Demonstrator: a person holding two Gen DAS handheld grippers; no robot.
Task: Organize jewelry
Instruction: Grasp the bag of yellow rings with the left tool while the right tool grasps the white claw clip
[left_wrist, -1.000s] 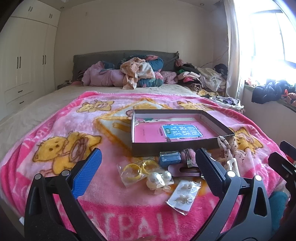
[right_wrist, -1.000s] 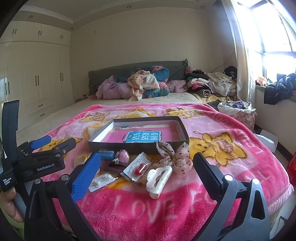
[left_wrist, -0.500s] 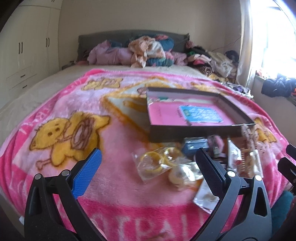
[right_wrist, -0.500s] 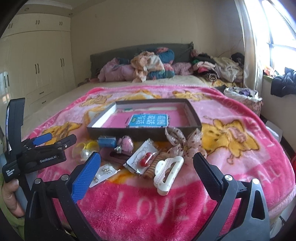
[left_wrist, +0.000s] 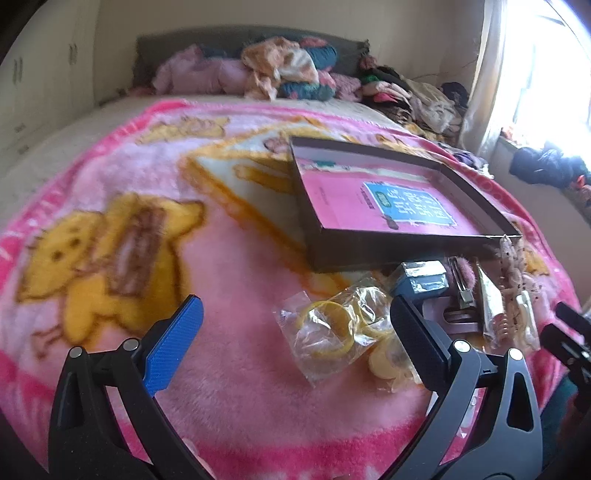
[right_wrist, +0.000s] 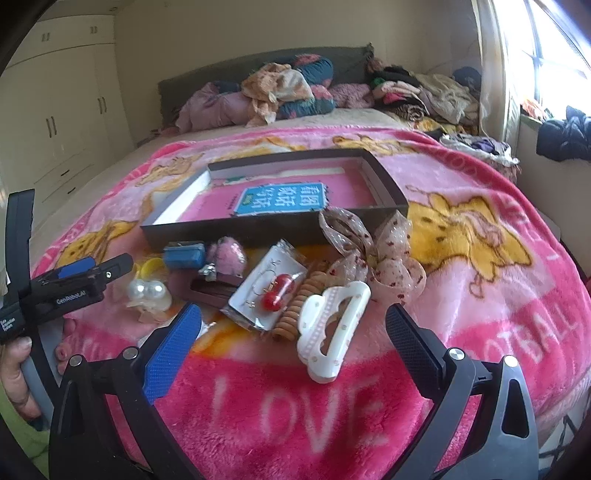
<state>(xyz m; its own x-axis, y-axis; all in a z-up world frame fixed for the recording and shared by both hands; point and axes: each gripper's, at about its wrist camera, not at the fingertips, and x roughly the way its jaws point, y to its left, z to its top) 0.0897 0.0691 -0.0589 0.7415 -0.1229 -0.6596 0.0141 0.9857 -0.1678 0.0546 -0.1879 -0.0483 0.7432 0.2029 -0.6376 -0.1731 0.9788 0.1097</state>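
Note:
A shallow dark box (left_wrist: 373, 254) (right_wrist: 280, 230) with a pink book inside lies on the pink blanket. Jewelry is heaped along its near side: a bag of yellow bangles (left_wrist: 332, 328), a blue case (left_wrist: 421, 278) (right_wrist: 184, 254), a pink pompom clip (right_wrist: 227, 254), pearl earrings (right_wrist: 147, 290), a packet of red earrings (right_wrist: 273, 286), a white claw clip (right_wrist: 332, 328) and a dotted bow (right_wrist: 373, 254). My left gripper (left_wrist: 295, 332) hovers open, the bangle bag between its fingers. My right gripper (right_wrist: 293, 332) is open just before the claw clip.
The pink cartoon blanket (right_wrist: 480, 236) covers a bed. Heaped clothes (right_wrist: 288, 92) lie against the headboard. White wardrobes (right_wrist: 66, 110) stand at left, a bright window (left_wrist: 546, 74) at right. A hand (right_wrist: 14, 369) holds the left gripper's handle at the left edge of the right wrist view.
Both grippers have moved forward and down toward the jewelry heap, which now looks larger. The left gripper has shifted so the bangle bag sits between its fingers. Both stay open.

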